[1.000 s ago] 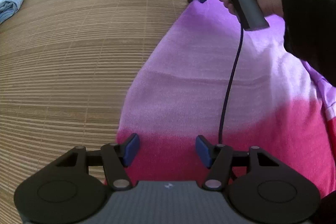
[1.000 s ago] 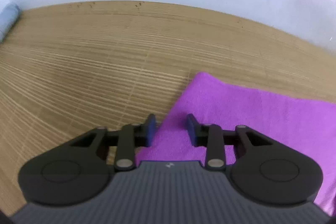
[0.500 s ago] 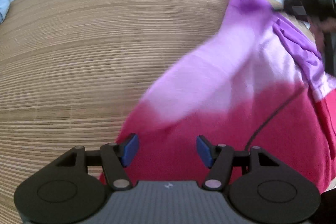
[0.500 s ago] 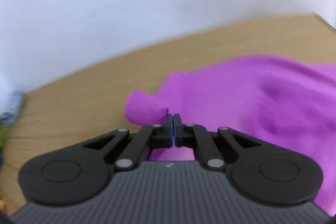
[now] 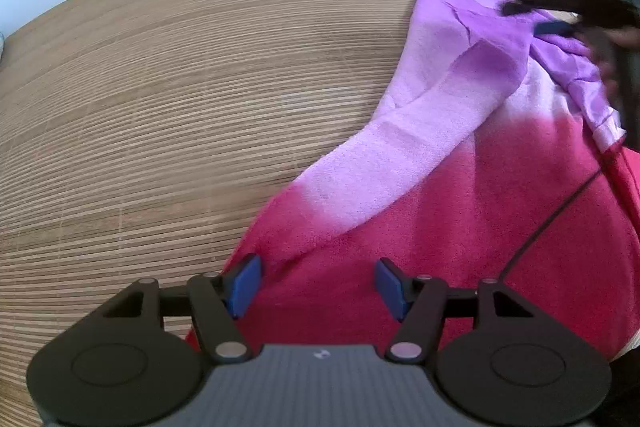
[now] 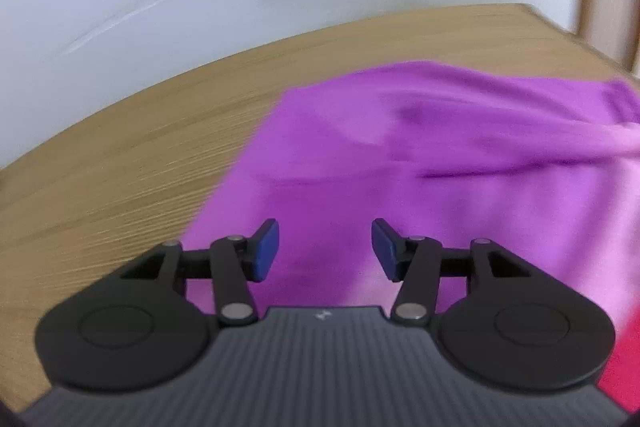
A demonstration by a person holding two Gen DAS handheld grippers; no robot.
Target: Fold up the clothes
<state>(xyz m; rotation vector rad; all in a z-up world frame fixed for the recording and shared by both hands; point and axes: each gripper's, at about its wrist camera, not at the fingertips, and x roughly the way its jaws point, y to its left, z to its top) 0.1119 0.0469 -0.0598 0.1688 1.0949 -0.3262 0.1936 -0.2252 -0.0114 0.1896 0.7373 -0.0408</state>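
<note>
The garment [image 5: 460,227], shading from purple through pale pink to red, is spread on the slatted wooden table [image 5: 160,107], with one side panel laid diagonally over the body. The fold is judged to be just placed and not yet pressed flat.

The left gripper [image 5: 316,283] is held with its jaws spread over the red hem; no fabric is pinched between them. The jaws of the right gripper [image 6: 324,251] are opening above the purple upper part of the garment [image 6: 400,167], and no cloth is seen between them.

The following risks are judged from this state:

- The folded panel is unsecured. If either gripper is dragged across it, the diagonal edge can be pulled out of line.
- The ridge in the purple area may be locked in if the next fold is made before it is smoothed.
- The cable [image 5: 548,223] lies across the red fabric in the left wrist view. Cloth can be snagged and lifted when the right gripper is moved.
- A careless regrasp may catch both layers, so that the fold is undone.
</note>
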